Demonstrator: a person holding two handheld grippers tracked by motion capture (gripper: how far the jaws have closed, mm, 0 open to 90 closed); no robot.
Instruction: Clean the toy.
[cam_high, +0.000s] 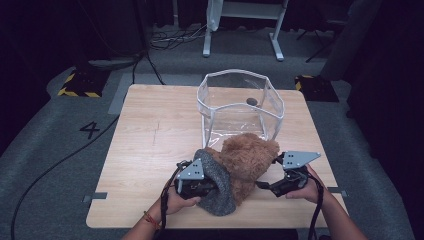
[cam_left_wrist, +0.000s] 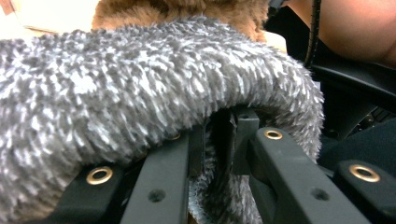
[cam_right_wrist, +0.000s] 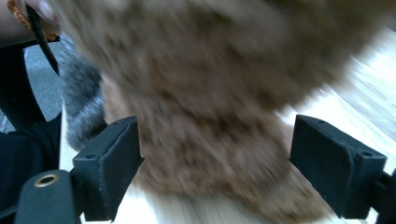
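- The left hand (cam_high: 177, 200) comes in from the bottom edge of the high view, with the forearm pointing forward and a little to the right, and a thin band sits on the wrist.
- This hand holds the left gripper (cam_high: 212, 186), which lies low over the worktop (cam_high: 150, 145) and points to the right, into the grey fabric.
- In the left gripper view its jaws stand close together and pinch the edge of the grey fuzzy cloth (cam_left_wrist: 140, 93), which curls over them like a thick roll.
- The right hand (cam_high: 305, 187) comes in from the bottom right, and its forearm points forward and to the left.
- It holds the right gripper (cam_high: 262, 186), which points to the left toward the brown toy.
- In the right gripper view, the jaws of the right gripper (cam_right_wrist: 217, 163) stand wide apart, and the brown plush toy (cam_right_wrist: 210, 93) is between them; the picture is blurred, and the pads do not press on the toy.
- The brown plush toy (cam_high: 247, 160) lies on the near middle of the worktop, between the two grippers, and the grey cloth (cam_high: 220, 187) wraps its left side.
- Just behind the toy stands a clear plastic container (cam_high: 240, 102), open at the top, with a small dark thing (cam_high: 252, 101) inside it.
- On the grey floor (cam_high: 60, 150) to the left of the worktop the number "4" (cam_high: 90, 129) can be read.
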